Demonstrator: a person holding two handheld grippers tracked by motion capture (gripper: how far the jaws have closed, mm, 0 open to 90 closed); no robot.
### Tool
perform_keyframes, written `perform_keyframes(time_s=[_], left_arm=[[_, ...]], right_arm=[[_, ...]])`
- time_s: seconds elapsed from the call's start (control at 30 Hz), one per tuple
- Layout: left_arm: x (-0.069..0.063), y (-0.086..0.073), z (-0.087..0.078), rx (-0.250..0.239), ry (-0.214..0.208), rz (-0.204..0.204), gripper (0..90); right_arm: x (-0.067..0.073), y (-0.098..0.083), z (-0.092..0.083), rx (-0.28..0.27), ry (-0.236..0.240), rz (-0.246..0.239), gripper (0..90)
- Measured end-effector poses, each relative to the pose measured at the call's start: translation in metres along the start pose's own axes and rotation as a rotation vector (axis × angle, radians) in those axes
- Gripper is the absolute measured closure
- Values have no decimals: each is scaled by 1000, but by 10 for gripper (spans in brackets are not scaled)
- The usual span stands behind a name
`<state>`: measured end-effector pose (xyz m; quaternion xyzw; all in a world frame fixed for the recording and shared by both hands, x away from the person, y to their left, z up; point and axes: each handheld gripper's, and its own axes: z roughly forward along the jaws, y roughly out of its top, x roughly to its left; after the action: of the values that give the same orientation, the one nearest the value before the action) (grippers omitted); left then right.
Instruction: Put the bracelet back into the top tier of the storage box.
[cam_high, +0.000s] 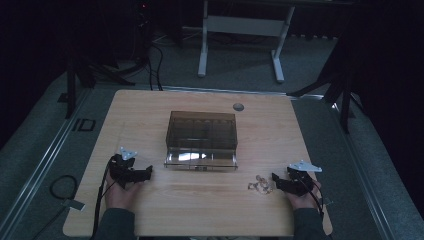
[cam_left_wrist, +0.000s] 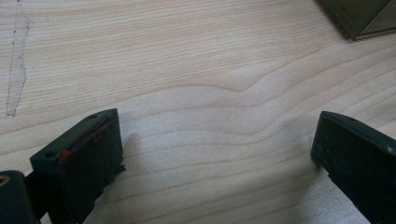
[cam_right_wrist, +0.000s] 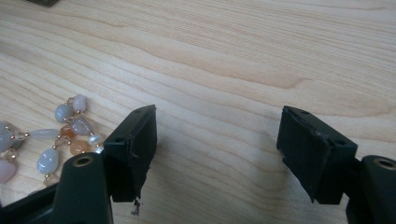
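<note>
High view showed the person's 2 hands resting low on the near part of the desk (cam_high: 200, 205), each carrying a gripper. The right gripper (cam_high: 274, 178) lay with its jaws standing wide apart and nothing between them, pointed toward a beaded bracelet (cam_high: 261, 185) that sat just ahead of its tips. In the right gripper view that bracelet (cam_right_wrist: 60, 140), a string of pale grey, white and amber beads on gold links, lay loose on the wood just beside the outer face of one jaw, apparently not touching it. That placing read as a set-up for a pick: the jaws were spread ready, and the bracelet was within a short reach.

The left gripper (cam_high: 149, 171) was likewise open and empty, its jaws over bare wood in the left gripper view, with a corner of the smoky box (cam_left_wrist: 362, 18) well ahead of it. From above, the translucent brown box (cam_high: 201, 131) stood beyond both grippers, between them, its clear drawer (cam_high: 200, 161) pulled out toward the person, probably to receive the bracelet.

The desk was light wood with plain grain and a round grommet (cam_high: 238, 106) past the box. Around it the room was dim, with grey carpet, dark stands and a white frame (cam_high: 240, 25) farther back.
</note>
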<state>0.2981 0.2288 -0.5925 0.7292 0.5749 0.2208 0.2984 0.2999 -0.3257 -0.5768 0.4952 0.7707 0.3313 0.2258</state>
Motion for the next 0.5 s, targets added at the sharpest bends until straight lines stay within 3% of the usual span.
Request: perform_keyframes(time_s=[0.3, 0.5], left_arm=[[0, 0, 0, 0, 0, 0, 22], [0, 0, 0, 0, 0, 0, 22]], right_arm=[[0, 1, 0, 5, 2, -3, 280], [-1, 6, -1, 51, 13, -13, 303]])
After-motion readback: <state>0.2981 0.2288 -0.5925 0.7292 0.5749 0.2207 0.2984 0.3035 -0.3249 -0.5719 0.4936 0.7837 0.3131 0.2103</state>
